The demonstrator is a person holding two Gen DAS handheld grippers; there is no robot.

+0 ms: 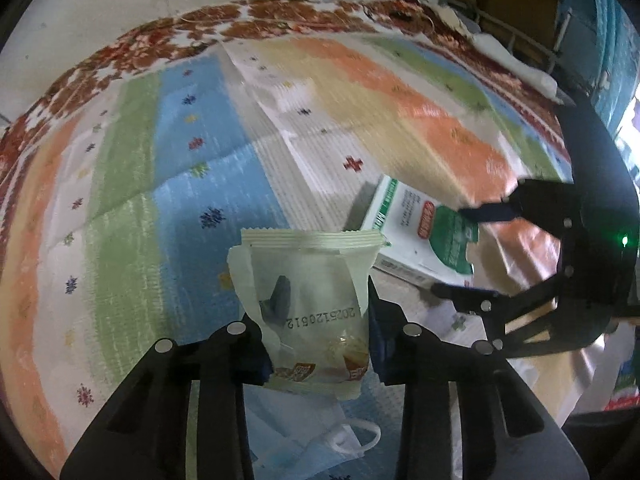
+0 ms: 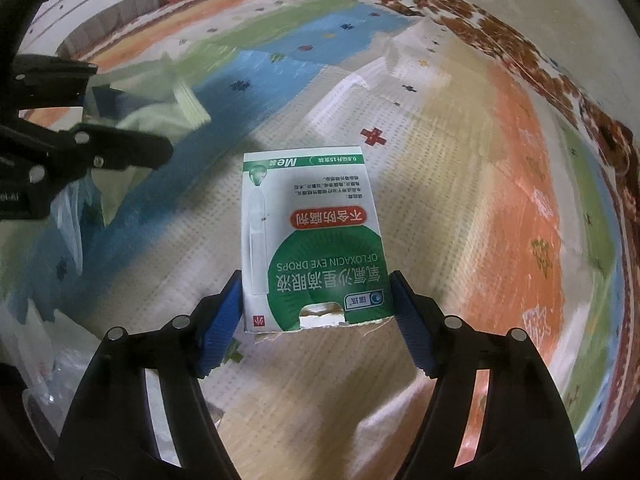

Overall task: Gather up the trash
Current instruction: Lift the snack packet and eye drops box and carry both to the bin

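My left gripper (image 1: 320, 344) is shut on a pale green snack wrapper (image 1: 308, 292) with a printed date, held above the striped mat. My right gripper (image 2: 318, 312) is shut on a white and green eye drops box (image 2: 310, 240); its blue pads (image 2: 220, 320) press both sides of the box's near end. The box also shows in the left wrist view (image 1: 424, 232), with the right gripper (image 1: 472, 252) around it. The left gripper (image 2: 128, 120) shows at the left of the right wrist view, with the wrapper (image 2: 176, 108) blurred between its fingers.
A colourful striped mat (image 1: 200, 152) with a red-brown patterned border covers the floor. A blue face mask (image 1: 320, 440) lies under the left gripper. Clear plastic bags (image 2: 44, 320) lie at the left of the right wrist view. A wire rack (image 1: 520, 36) stands at the far right.
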